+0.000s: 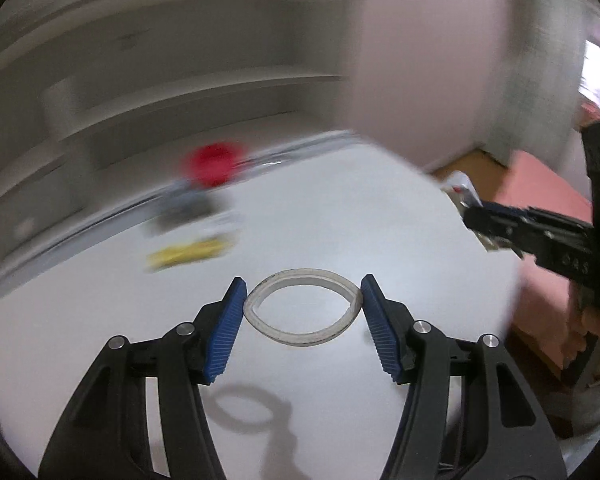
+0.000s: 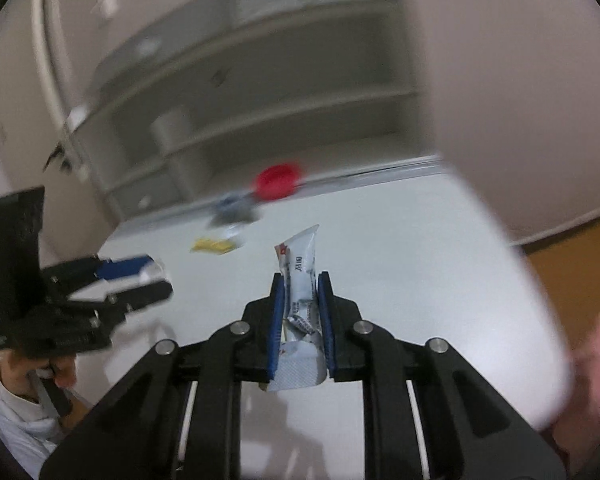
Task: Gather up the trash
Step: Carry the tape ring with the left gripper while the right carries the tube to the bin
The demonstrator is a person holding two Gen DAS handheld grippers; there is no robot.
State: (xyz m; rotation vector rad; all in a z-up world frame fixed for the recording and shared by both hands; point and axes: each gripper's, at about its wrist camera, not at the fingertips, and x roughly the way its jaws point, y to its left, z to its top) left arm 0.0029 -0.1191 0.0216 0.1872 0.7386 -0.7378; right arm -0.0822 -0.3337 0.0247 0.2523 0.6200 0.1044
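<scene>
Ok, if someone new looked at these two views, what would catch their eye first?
Probably the white ring, squeezed into an eye shape in the left gripper above the white table. Next, the crumpled silver wrapper pinched upright in the right gripper. Farther back, a blurred red round object sits at the table's far edge.

Trash in your grip and on the table

Your left gripper (image 1: 302, 300) pinches a whitish ring (image 1: 302, 307), squeezed into an eye shape and lifted above its shadow on the white table (image 1: 340, 208). Your right gripper (image 2: 301, 306) clamps a crumpled white wrapper (image 2: 298, 280) with red and dark print, standing upright between the pads. Farther back on the table lie a yellow wrapper (image 1: 188, 255), a dark scrap (image 1: 188, 208), too blurred to identify, and a red, perhaps round, object (image 1: 214, 162).
</scene>
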